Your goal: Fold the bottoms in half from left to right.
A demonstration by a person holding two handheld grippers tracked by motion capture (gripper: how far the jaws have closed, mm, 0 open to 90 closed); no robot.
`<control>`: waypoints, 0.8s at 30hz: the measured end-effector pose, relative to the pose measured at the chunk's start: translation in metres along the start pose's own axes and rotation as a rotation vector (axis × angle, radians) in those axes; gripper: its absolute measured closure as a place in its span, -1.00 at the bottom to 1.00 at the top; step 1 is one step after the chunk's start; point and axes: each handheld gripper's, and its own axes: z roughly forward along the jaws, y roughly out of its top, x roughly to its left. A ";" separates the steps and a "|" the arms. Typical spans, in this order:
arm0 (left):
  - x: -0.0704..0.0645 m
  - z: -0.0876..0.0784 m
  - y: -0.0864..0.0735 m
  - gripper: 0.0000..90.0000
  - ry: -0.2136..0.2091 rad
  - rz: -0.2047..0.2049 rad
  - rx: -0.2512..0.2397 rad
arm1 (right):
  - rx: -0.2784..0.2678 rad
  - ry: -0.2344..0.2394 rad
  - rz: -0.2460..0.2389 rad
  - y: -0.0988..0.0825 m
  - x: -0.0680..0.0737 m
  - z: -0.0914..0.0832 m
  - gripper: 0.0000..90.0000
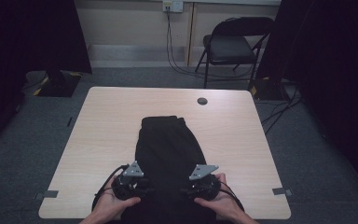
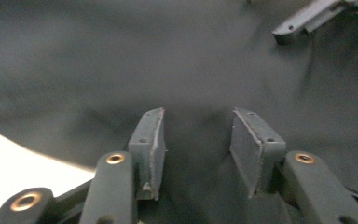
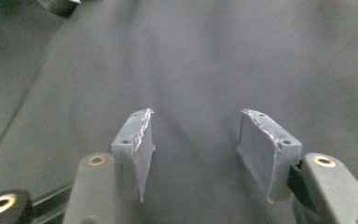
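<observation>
We see a black cloth (image 1: 168, 149) lying folded on the wooden table (image 1: 98, 135), from its middle to the near edge. The left gripper (image 1: 145, 189) and the right gripper (image 1: 184, 190) are over its near part, jaws parted, nothing gripped between the pads.

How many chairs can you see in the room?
1: a dark folding chair stands by the back wall, beyond the table's far right corner. The dark sides of the room could hide more.

Bare tabletop (image 1: 102, 126) left, right and beyond the black garment (image 1: 168, 144); only a small grommet (image 1: 202, 101) near the far edge.
</observation>
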 end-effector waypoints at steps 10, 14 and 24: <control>0.094 0.012 0.053 0.20 0.211 -0.137 -0.147 | -0.102 -0.175 0.142 0.068 -0.112 0.026 -0.22; 0.121 0.023 0.058 0.09 0.231 -0.207 -0.150 | -0.074 -0.197 0.182 0.082 -0.149 0.053 -0.32; 0.149 0.047 0.047 -0.26 0.272 -0.257 -0.105 | -0.039 -0.211 0.230 0.082 -0.169 0.090 -0.34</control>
